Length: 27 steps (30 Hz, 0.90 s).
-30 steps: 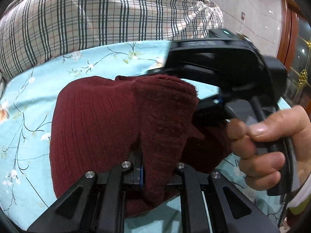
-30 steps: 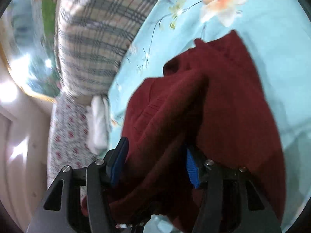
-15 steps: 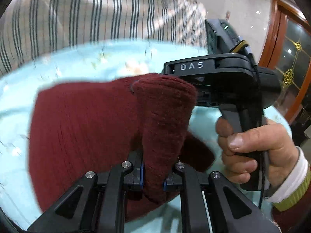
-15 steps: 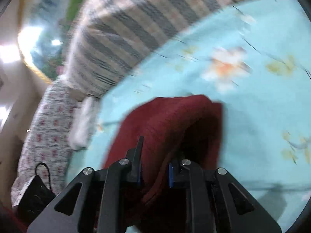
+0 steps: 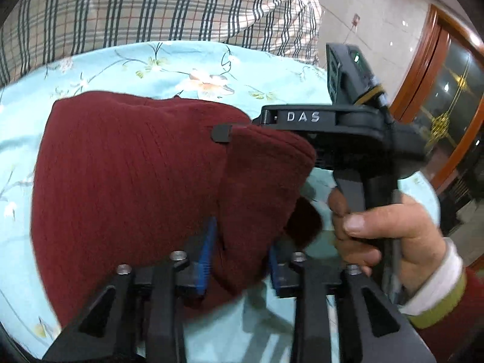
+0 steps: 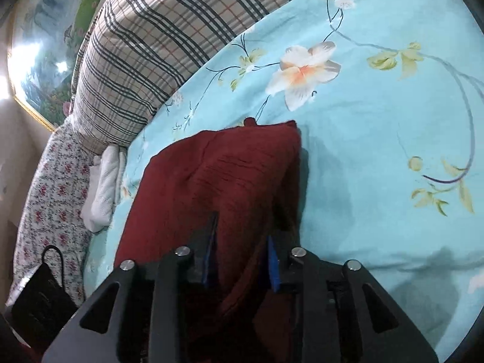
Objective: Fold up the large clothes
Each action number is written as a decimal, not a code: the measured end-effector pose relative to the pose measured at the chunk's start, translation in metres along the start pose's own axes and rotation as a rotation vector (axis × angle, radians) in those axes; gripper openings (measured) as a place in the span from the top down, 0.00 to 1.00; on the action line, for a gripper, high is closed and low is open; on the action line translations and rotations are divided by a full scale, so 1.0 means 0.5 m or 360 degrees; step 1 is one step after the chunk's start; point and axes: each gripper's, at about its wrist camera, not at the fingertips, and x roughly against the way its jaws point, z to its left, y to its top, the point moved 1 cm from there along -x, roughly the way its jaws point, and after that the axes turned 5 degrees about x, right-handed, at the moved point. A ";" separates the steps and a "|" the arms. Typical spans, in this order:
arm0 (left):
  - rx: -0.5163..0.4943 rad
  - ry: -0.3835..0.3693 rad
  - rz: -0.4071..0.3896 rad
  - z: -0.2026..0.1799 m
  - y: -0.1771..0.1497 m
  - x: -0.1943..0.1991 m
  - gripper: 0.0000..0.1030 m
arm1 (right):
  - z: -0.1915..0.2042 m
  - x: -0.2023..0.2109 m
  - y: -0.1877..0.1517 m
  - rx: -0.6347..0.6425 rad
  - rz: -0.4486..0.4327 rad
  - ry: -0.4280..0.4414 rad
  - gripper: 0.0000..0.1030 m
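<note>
Dark red knit sweater (image 5: pixel 127 181) is seen bunched on the light blue floral bed sheet (image 5: pixel 181 69), partly folded, one thick fold raised at the near edge. It is judged soft, limp, fairly bulky and non-slippery; ribbed knit will sag and stretch, so hold is best taken at a doubled edge or corner, both sides at once.

Left hand-held gripper (image 5: pixel 239 260): jaws are opening, the raised fold lies between the blue pads, grip looks released. Right hand-held gripper (image 6: pixel 240 260): jaws also opening, sweater fabric between them, pad contact cannot be told for sure.

Only the left view shows the right hand (image 5: pixel 390 233) on its handle and a wooden door frame (image 5: pixel 438 96). Only the right view shows a white towel (image 6: pixel 103 190), a floral pillow (image 6: pixel 51 187) and a black bag (image 6: pixel 39 290). The plaid quilt (image 6: pixel 157 36) is shown in both.
</note>
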 end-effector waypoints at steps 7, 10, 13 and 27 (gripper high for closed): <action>0.0105 -0.0016 -0.0140 0.042 -0.018 0.146 0.22 | 0.009 0.047 -0.016 0.0059 -0.0006 -0.0178 0.38; 0.0206 -0.0001 -0.0139 0.091 -0.012 0.167 0.21 | 0.000 0.058 -0.021 0.0008 0.0000 -0.0123 0.38; 0.0377 0.0003 -0.0110 0.160 0.002 0.163 0.20 | -0.006 0.059 -0.019 -0.0045 0.0007 -0.0019 0.37; 0.0803 -0.0247 0.0261 0.348 0.053 -0.012 0.06 | -0.012 -0.009 -0.002 -0.0109 0.0173 0.0105 0.29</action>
